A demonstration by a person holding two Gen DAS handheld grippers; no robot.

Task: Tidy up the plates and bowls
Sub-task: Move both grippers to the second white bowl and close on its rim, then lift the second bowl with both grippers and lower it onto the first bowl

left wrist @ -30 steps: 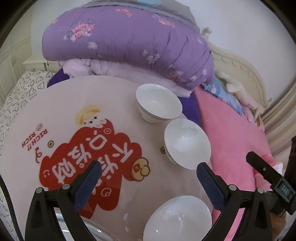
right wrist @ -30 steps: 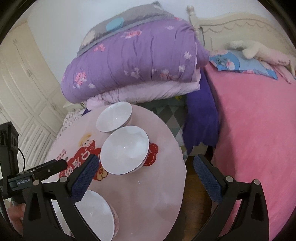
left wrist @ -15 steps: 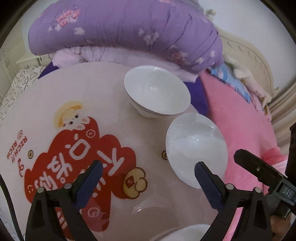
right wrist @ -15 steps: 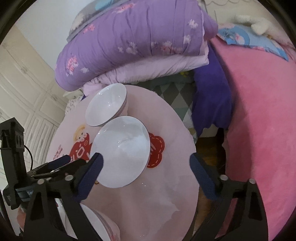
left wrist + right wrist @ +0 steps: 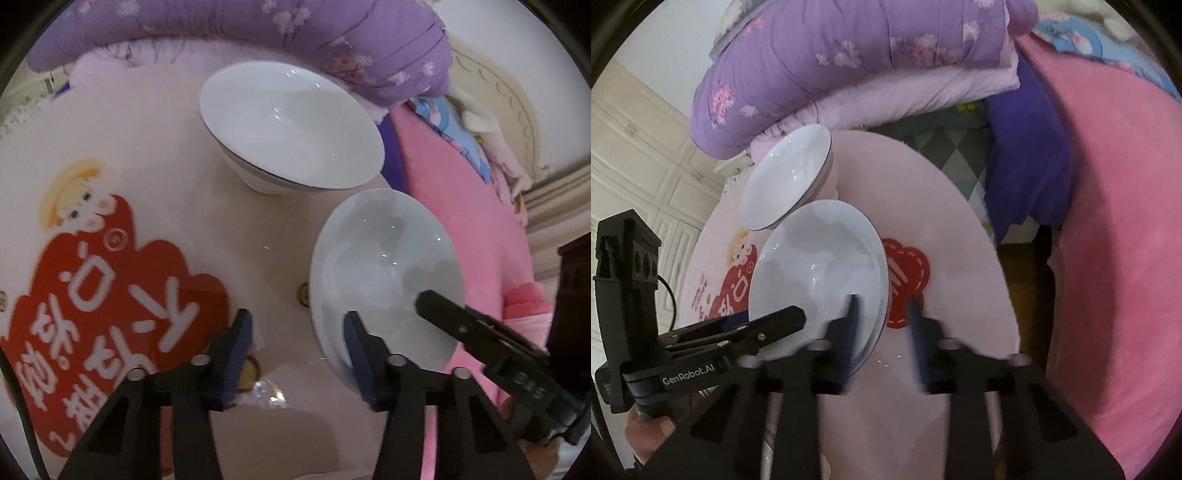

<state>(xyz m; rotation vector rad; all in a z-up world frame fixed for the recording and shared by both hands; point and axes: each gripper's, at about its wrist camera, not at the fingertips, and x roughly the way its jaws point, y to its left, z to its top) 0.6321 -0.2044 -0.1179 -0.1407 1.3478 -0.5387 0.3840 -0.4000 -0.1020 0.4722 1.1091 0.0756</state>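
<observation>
Two white bowls stand on a round pink table. The far bowl also shows in the right wrist view. The near bowl sits just in front of it and shows in the right wrist view too. My left gripper is partly closed, its jaws straddling the near bowl's left rim. My right gripper is partly closed and blurred, its jaws straddling the same bowl's right rim. Neither clamps the rim.
The table has a red cartoon print on its left half. A purple quilt is piled behind it. A pink bed lies to the right, with a gap of floor between.
Both grippers moved forward and down to the near bowl and narrowed their jaws around its rim. The closest third bowl has dropped out of view.
</observation>
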